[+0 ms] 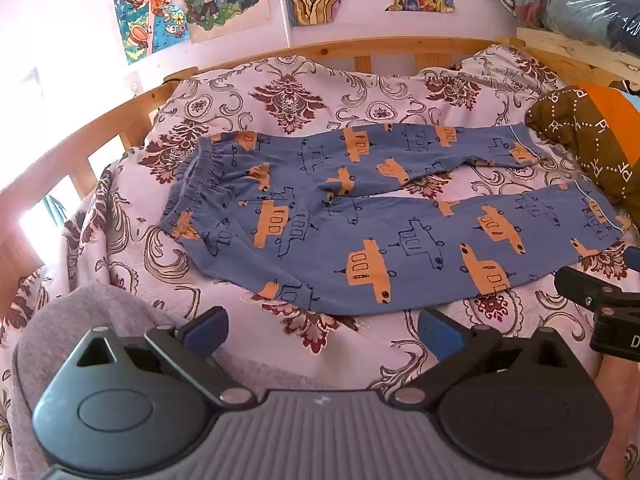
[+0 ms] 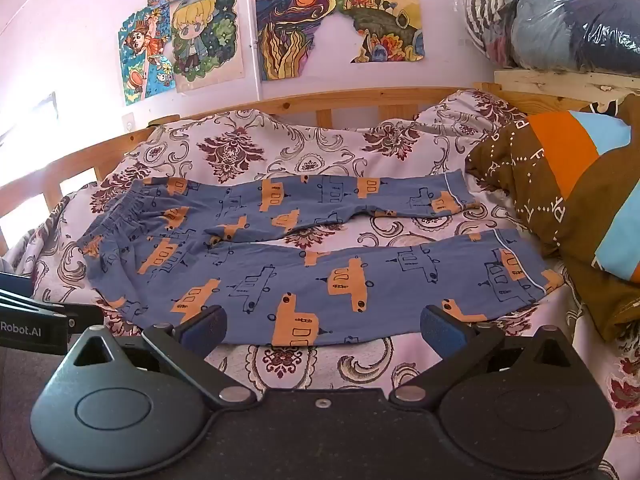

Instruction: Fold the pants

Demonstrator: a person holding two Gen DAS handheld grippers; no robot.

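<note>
Floral bedspread (image 2: 320, 144); drawings (image 2: 200, 32) on wall; brown quilt (image 2: 560, 184); possibly bagged clothes (image 2: 560, 16).

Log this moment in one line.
pants: flat on bed, unfolded | left claw: open, empty | right claw: open, empty

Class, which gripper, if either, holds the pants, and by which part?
Neither. The left gripper and right gripper are open and empty; the pants lie flat.

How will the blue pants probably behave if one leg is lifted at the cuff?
The blue pants look thin and already wrinkle near the gathered waistband, so they would probably hang limp. They seem light. Lying flat on the patterned bedspread, they may drag it slightly.
</note>
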